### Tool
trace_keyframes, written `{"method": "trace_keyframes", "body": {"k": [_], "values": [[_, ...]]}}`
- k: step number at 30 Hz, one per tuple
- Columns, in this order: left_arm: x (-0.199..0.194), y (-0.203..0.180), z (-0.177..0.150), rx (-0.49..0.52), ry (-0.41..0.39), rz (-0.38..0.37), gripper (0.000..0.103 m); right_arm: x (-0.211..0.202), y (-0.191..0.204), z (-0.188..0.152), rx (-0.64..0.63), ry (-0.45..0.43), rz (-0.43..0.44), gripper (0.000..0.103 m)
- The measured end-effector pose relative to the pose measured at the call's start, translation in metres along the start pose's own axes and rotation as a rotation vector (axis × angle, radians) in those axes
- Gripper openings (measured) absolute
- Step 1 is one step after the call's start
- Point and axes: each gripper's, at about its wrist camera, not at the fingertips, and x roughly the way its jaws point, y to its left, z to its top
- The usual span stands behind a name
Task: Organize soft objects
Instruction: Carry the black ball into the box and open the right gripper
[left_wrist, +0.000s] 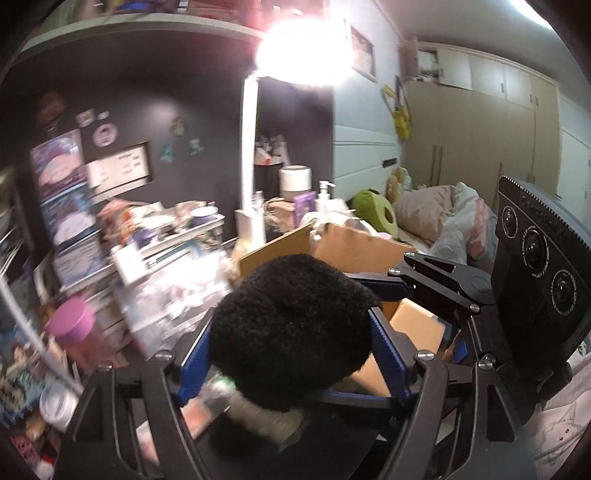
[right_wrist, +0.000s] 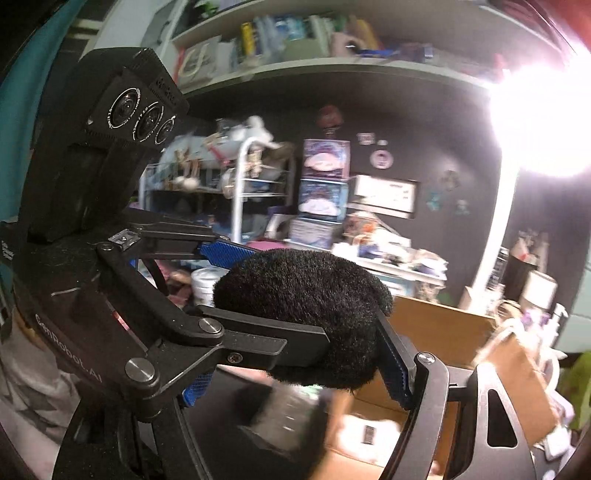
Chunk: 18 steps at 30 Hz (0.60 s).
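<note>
A black fuzzy plush (left_wrist: 291, 325) with a grey lower part is held in the air by both grippers. My left gripper (left_wrist: 291, 354) is shut on it, blue pads (left_wrist: 388, 350) pressing its sides. The right gripper (left_wrist: 436, 280) reaches in from the right beside the plush. In the right wrist view the same plush (right_wrist: 306, 314) sits between my right gripper's (right_wrist: 295, 369) blue pads (right_wrist: 397, 373), and the left gripper (right_wrist: 207, 291) clamps it from the left. An open cardboard box (left_wrist: 354, 251) lies just behind and below the plush; it also shows in the right wrist view (right_wrist: 443, 332).
A cluttered desk (left_wrist: 166, 236) with a white lamp (left_wrist: 249, 155), a pink tumbler (left_wrist: 77, 332) and stacked boxes stands left. A bed with pillows (left_wrist: 436, 214) and a green plush (left_wrist: 373, 208) lies behind. A white wire shelf (right_wrist: 236, 184) holds soft toys.
</note>
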Motion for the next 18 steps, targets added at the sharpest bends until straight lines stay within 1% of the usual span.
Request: {"method": "trace_keyframes", "body": {"k": [6,11,15,18], "values": [[0.049,-0.027,0.026,0.049,0.061,-0.060,0.075,-0.014,-0.047,-0.014,0.075,0.026,-0.068,0.072],[0.085,-0.040,0.039,0.066,0.113,-0.085,0.075,-0.013,-0.085,-0.026,0.145,0.065,-0.083,0.072],[0.108,-0.041,0.046,0.072,0.155,-0.089,0.075,-0.008,-0.100,-0.033,0.150,0.121,-0.081,0.074],[0.121,-0.040,0.046,0.072,0.186,-0.090,0.075,-0.001,-0.105,-0.037,0.136,0.157,-0.078,0.074]]}}
